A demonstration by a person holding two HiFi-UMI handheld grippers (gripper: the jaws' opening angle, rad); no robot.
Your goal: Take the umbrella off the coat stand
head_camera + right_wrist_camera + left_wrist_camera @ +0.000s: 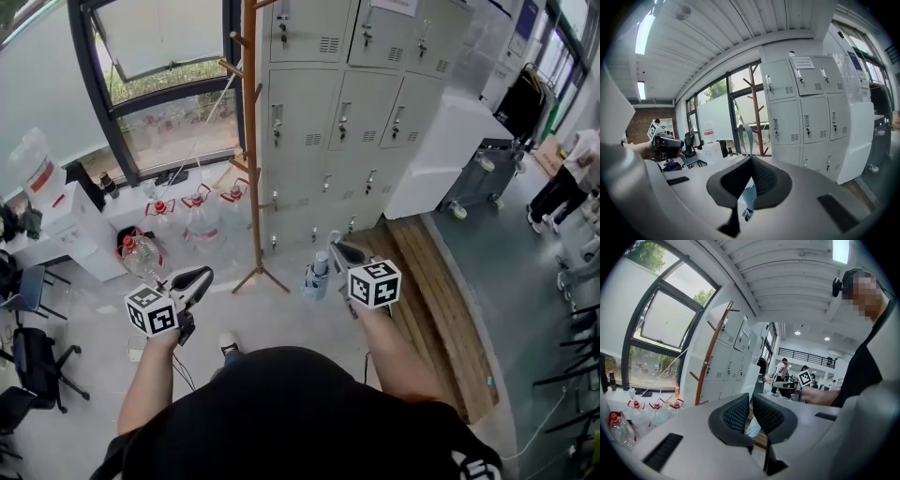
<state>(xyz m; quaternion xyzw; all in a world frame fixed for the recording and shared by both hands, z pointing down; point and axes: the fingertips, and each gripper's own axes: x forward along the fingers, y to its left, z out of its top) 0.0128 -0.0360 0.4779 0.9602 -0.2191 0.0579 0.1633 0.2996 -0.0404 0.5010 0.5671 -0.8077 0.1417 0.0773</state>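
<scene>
Grip firmly with the right gripper [750, 159], clamped on the grey strap loop [740, 138] of the pale-blue folded umbrella [316, 274] dangling beneath its fingers; the left gripper [751, 405] is barely parted and empty.

Right gripper [751, 160]: jaws pressed together on the umbrella [749, 196]. Pale blue fabric hangs below the pads toward 6 o'clock; its grey strap loop [741, 137] rises above the jaw tips toward 12. Wooden coat stand [757, 115] upright just behind the loop, pegs angled upward. Grey lockers [806, 108] from 1 to 3 o'clock. Window [717, 117] at 10 to 11. Left gripper [665, 141] at 9 o'clock, marker cube [652, 130] on it. Ceiling light strip [644, 32] at 10, high.
</scene>
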